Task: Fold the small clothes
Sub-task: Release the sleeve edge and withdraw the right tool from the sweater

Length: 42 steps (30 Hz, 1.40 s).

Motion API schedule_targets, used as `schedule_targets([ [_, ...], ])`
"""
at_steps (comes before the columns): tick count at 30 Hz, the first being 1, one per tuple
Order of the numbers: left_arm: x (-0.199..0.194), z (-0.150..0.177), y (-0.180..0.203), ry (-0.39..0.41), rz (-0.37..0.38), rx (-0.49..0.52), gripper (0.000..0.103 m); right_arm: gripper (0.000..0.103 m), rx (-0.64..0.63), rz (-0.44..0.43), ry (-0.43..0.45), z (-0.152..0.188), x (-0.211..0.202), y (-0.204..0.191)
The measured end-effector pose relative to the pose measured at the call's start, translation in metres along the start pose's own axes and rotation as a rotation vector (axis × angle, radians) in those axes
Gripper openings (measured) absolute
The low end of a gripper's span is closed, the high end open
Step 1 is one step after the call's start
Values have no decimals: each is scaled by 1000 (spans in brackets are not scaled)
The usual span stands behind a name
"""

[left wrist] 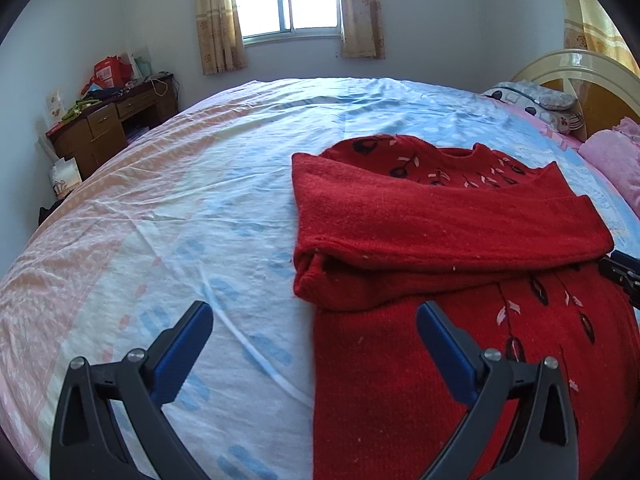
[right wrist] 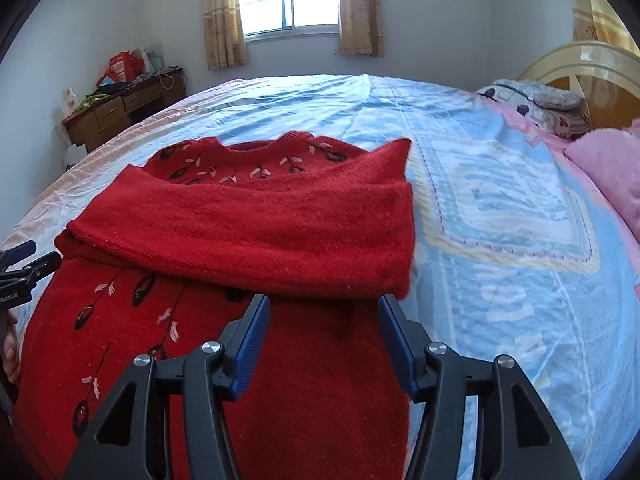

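red sweater (left wrist: pixel 452 220) lies flat on the bed sheet (left wrist: pixel 180 220), both sleeves folded across its chest | left gripper (left wrist: pixel 316 320) released, jaws wide, hanging over the sweater's left edge and sheet, nothing between | right gripper (right wrist: pixel 324 312) jaws apart above the sweater's body, just beside the sleeve fold, gripping nothing

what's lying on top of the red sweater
Its own sleeves, folded across the chest of the sweater. They hide the part under them; only the collar and hem end show.
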<state>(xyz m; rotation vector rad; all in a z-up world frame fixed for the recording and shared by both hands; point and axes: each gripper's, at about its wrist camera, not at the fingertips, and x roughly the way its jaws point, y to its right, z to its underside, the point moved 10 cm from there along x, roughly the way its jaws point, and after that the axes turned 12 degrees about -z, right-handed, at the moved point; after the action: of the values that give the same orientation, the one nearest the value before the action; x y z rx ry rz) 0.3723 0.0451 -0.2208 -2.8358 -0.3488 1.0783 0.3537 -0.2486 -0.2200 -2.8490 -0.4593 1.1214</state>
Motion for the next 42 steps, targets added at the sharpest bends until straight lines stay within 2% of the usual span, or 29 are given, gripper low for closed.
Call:
schedule_targets([
  [6,-20,2,-3,17,33,-17,103,57,8,-12,18,12,-22,-4],
  [12,-56,8,-3,63,65,3,103,57,-28,-49,24,29,-47,-26],
  [18,-80,19,-5,67,106,8,103,57,-27,-92,16,47,-65,-47],
  [23,-97,31,-9,92,97,48,103,57,-22,-125,-2,63,-77,-62],
  [42,-133,88,-12,48,117,95,103,59,-9,-135,-108,136,-122,-71],
])
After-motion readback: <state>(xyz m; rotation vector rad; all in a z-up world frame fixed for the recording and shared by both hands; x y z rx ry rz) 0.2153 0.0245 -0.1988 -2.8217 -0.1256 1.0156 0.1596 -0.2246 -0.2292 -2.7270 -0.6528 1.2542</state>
